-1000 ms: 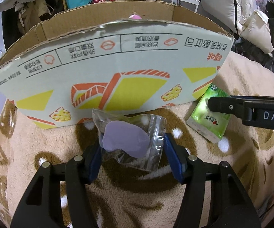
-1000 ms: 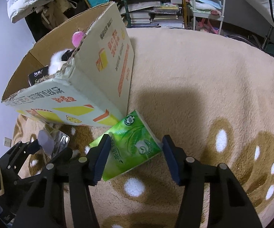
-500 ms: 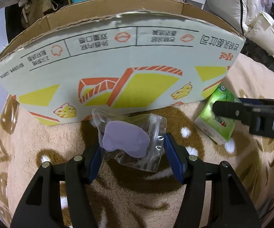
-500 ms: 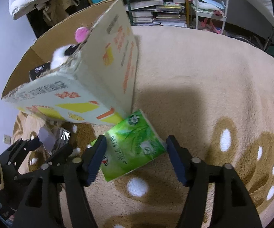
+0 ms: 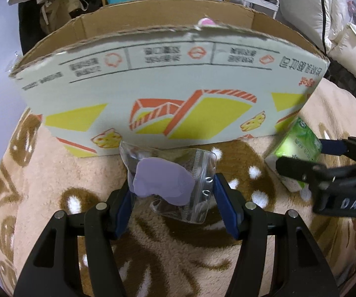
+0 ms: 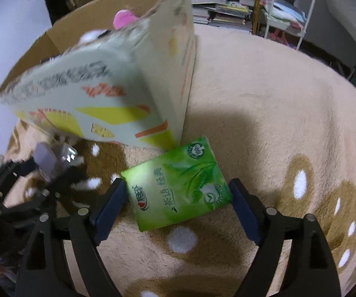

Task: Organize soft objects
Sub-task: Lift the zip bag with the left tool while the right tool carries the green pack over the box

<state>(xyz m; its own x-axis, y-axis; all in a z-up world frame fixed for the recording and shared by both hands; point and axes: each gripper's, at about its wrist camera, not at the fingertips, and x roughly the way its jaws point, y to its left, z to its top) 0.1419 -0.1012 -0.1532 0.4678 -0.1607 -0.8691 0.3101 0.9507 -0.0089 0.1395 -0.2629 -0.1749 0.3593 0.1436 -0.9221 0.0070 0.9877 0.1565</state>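
Note:
My left gripper [image 5: 171, 204] is shut on a clear plastic bag [image 5: 170, 183] with a purple soft pad inside, held just above the blanket in front of the cardboard box [image 5: 168, 86]. My right gripper [image 6: 176, 209] stands around a green tissue pack [image 6: 178, 185] that lies by the box's corner [image 6: 185, 113]; its pads touch the pack's sides. The pack also shows in the left wrist view [image 5: 299, 148], and the bag in the right wrist view [image 6: 52, 160]. A pink item [image 6: 124, 19] pokes out of the box.
A beige fleece blanket [image 6: 277, 123] with brown and white spots covers the surface. Shelves with books [image 6: 227, 7] and a white rack [image 6: 289, 12] stand behind. White bedding [image 5: 309, 12] lies at the far right.
My right gripper has moved forward around the tissue pack and closed in on its sides. My left gripper keeps the bag and has drifted slightly relative to the box.

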